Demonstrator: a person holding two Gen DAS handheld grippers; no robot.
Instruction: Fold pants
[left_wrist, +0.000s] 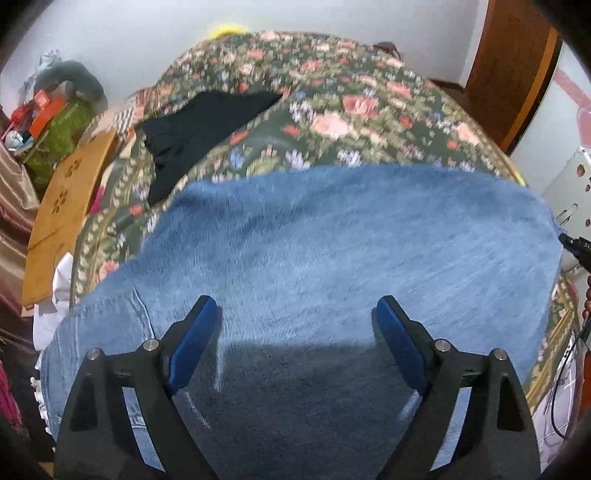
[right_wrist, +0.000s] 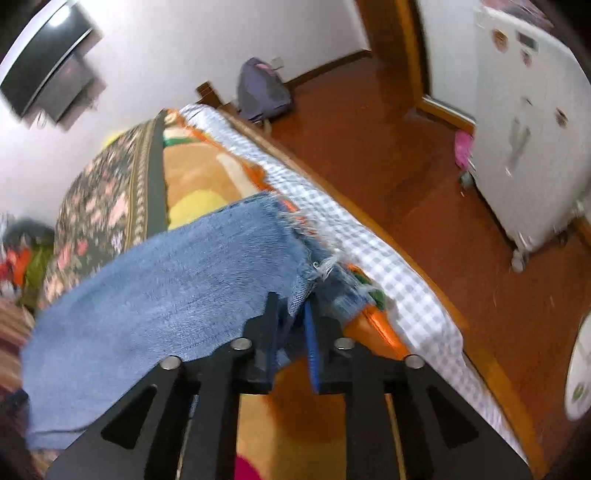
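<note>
Denim pants (left_wrist: 332, 240) lie spread across the floral bedspread (left_wrist: 332, 110), apparently doubled leg over leg, with the frayed hems by the bed's edge. By my reading the fold is only partly done — the lengthwise halving looks finished, the crosswise folds remain. The right gripper (right_wrist: 291, 317) has its jaws nearly together, pinching the frayed hem corner (right_wrist: 317, 273). The left gripper (left_wrist: 295, 314) hovers over the cloth with jaws spread wide, nothing between them.
</note>
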